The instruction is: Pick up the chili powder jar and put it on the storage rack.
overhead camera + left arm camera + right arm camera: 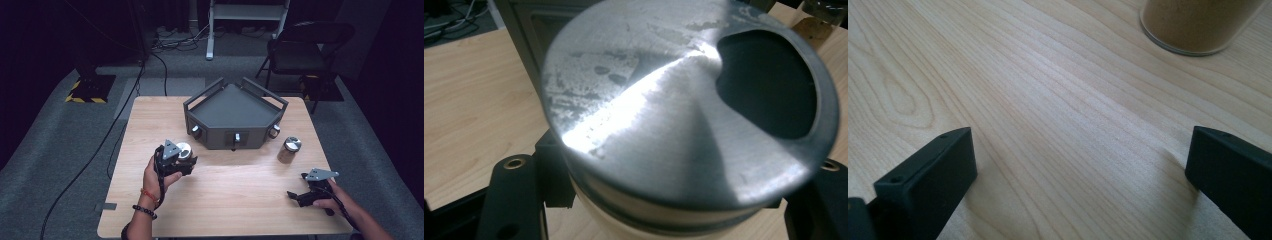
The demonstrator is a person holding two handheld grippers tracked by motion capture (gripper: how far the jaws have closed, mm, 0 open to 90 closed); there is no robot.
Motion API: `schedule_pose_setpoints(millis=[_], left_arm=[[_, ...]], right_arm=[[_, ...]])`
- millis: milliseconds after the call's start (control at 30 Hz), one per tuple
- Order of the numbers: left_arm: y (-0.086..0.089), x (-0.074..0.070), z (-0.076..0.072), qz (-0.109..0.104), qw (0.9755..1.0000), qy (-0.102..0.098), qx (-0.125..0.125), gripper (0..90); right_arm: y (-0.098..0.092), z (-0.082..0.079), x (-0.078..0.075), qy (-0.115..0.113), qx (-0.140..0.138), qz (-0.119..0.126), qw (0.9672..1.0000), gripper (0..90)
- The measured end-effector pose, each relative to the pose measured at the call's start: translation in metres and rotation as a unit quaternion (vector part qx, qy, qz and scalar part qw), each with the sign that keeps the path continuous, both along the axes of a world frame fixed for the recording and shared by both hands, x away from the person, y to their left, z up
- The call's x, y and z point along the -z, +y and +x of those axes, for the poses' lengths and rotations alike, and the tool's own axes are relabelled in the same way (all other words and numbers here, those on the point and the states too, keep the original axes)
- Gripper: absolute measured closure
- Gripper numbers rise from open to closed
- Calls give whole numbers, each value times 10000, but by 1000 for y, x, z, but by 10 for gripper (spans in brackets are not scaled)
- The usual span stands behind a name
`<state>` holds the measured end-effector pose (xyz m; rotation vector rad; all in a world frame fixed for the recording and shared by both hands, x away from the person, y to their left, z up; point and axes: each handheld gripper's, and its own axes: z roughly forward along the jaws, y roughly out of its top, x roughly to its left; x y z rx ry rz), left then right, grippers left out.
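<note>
A jar with a shiny metal lid [674,110] sits between the jaws of my left gripper [184,159], which is shut on it at the table's left centre; its lid [183,149] shows just in front of the dark grey rack [235,107]. A second jar [289,149] with a metal lid and brown contents stands on the table to the right of the rack, and its base [1198,25] shows in the right gripper view. My right gripper [294,196] rests low near the front right of the table, jaws wide apart over bare wood [1073,125].
The dark rack stands at the back centre of the wooden table [230,200] and has round knobs [196,131] along its front. A black chair [305,50] and cables lie on the floor beyond the table.
</note>
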<state>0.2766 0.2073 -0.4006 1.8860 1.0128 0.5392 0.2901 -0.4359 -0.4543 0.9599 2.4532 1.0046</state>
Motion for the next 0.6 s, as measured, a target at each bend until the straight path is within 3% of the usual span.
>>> schedule_pose_setpoints(millis=[267, 600], left_arm=[[-12, -8, 7, -44, 9999, -119, 11, 316], [-28, -29, 23, -96, 9997, -207, 123, 316]], right_arm=[[0, 0, 0, -1, -1, -1, 10000, 0], [0, 0, 0, 0, 7, 5, 10000, 0]])
